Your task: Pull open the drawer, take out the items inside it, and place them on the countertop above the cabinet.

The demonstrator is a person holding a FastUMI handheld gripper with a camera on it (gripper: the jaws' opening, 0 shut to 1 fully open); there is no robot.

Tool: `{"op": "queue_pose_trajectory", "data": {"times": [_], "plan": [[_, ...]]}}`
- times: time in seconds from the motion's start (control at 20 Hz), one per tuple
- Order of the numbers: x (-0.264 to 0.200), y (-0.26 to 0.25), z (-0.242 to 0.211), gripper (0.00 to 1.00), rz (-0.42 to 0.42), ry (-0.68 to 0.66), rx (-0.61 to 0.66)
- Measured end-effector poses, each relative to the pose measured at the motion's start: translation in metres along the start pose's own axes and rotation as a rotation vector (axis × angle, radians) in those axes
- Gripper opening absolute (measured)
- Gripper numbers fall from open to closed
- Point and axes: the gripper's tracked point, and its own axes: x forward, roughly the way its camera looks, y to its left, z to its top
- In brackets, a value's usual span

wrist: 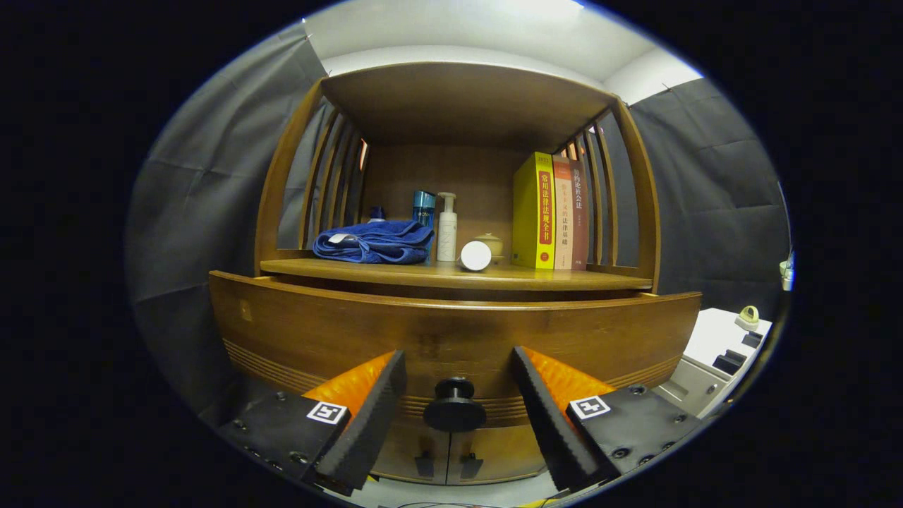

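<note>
The wooden drawer front (451, 331) curves wide across the cabinet, just ahead of my fingers. Its black round knob (454, 406) sits between my two fingers, with a gap on each side. My gripper (458, 356) is open and holds nothing. A dark strip shows between the drawer front's top edge and the countertop (564, 279) above; I cannot tell whether the drawer is pulled out a little. The drawer's inside is hidden.
On the countertop lie a folded blue towel (374, 242), a blue bottle (423, 208), a white pump bottle (446, 229), a white round jar (475, 255) on its side, a small beige pot (490, 243) and three upright books (554, 212). A white unit (712, 353) stands at the right.
</note>
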Motion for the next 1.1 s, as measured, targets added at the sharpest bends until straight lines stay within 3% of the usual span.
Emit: {"op": "queue_pose_trajectory", "data": {"times": [0.6,0.85,1.1], "plan": [[0.062,0.0,0.003,0.99,0.003,0.014,-0.002],[0.061,0.005,-0.005,0.99,0.011,0.043,-0.01],[0.026,0.01,0.017,0.99,0.026,0.036,0.022]]}}
